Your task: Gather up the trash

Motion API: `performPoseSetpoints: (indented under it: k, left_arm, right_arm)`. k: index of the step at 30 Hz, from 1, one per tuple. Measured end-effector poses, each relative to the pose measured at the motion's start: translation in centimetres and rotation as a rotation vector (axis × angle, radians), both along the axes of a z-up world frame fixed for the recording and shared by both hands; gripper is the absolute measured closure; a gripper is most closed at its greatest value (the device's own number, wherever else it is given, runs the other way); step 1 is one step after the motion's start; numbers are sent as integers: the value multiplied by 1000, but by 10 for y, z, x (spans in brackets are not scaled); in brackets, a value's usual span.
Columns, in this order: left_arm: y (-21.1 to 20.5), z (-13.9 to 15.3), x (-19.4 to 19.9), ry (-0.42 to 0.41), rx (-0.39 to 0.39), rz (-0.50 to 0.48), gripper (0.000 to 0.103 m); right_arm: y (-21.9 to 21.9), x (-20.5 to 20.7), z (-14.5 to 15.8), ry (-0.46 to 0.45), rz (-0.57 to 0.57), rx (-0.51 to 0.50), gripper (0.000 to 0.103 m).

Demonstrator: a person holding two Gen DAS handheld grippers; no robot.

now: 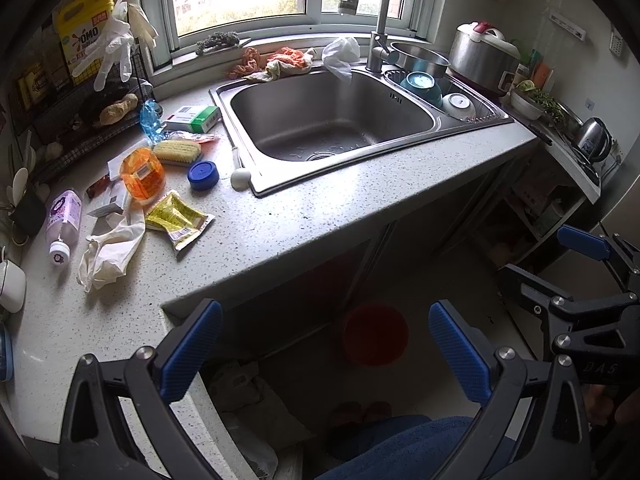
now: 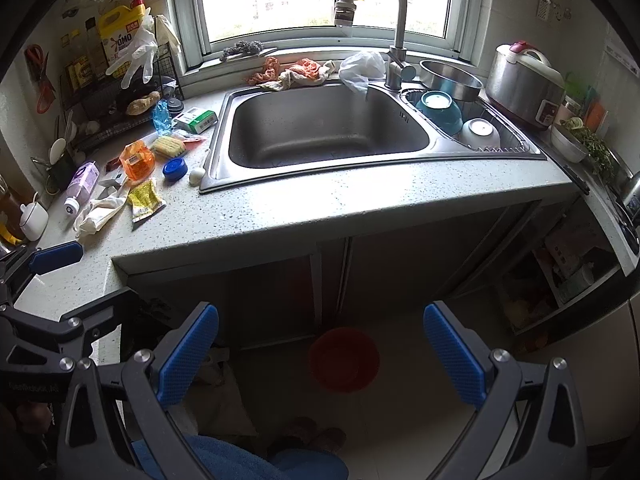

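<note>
Litter lies on the speckled counter left of the sink: a yellow wrapper [image 1: 178, 218] [image 2: 145, 199], a crumpled white glove [image 1: 112, 252] [image 2: 96, 210], an orange plastic pack [image 1: 142, 176] [image 2: 137, 160], a blue lid [image 1: 203, 176] and a purple bottle [image 1: 62, 220]. A red bin [image 1: 376, 334] [image 2: 344, 360] stands on the floor below the counter. My left gripper [image 1: 326, 352] is open and empty, at the counter's front corner. My right gripper [image 2: 322, 356] is open and empty too, above the bin. Each gripper shows at the edge of the other's view.
The steel sink [image 1: 280, 184] with its faucet [image 1: 380, 20] fills the middle; rags and a white bag lie behind it. Bowls [image 1: 458, 104] drain at the right by a rice cooker [image 1: 484, 56]. A wire rack [image 1: 80, 120] holds detergent at the left. A white cup [image 2: 34, 220] stands nearby.
</note>
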State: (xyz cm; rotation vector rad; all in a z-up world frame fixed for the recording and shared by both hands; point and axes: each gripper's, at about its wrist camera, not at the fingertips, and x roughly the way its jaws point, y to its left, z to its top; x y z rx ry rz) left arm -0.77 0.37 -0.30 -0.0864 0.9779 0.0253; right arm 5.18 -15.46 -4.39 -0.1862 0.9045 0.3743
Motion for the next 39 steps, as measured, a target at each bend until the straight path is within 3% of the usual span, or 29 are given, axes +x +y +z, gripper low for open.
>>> performPoseSetpoints:
  k: [7, 11, 14, 19, 22, 27, 32, 39]
  left_arm:
    - [24, 11, 12, 6, 40, 105, 0]
    - [49, 17, 16, -11, 46, 191, 0]
    - [74, 15, 25, 2, 99, 270, 0]
    - [139, 15, 44, 11, 77, 407, 0]
    - [178, 18, 56, 11, 118, 478, 0]
    - [242, 15, 74, 55, 147, 546, 0]
    - [309, 2, 86, 99, 149, 616, 0]
    - [386, -38, 94, 184, 50, 719, 0]
  right_arm:
    - [21, 25, 3, 11, 94, 46, 0]
    - [50, 43, 9, 6, 191, 66, 0]
    - [81, 65, 6, 25, 261, 90, 0]
    - [148, 96, 4, 35, 413, 87, 0]
    - [187, 116, 6, 57, 491, 112, 0]
    - [254, 138, 5, 46, 579, 60, 0]
    - [312, 157, -6, 91, 644, 14, 0]
    - [372, 173, -25, 91, 716, -51, 0]
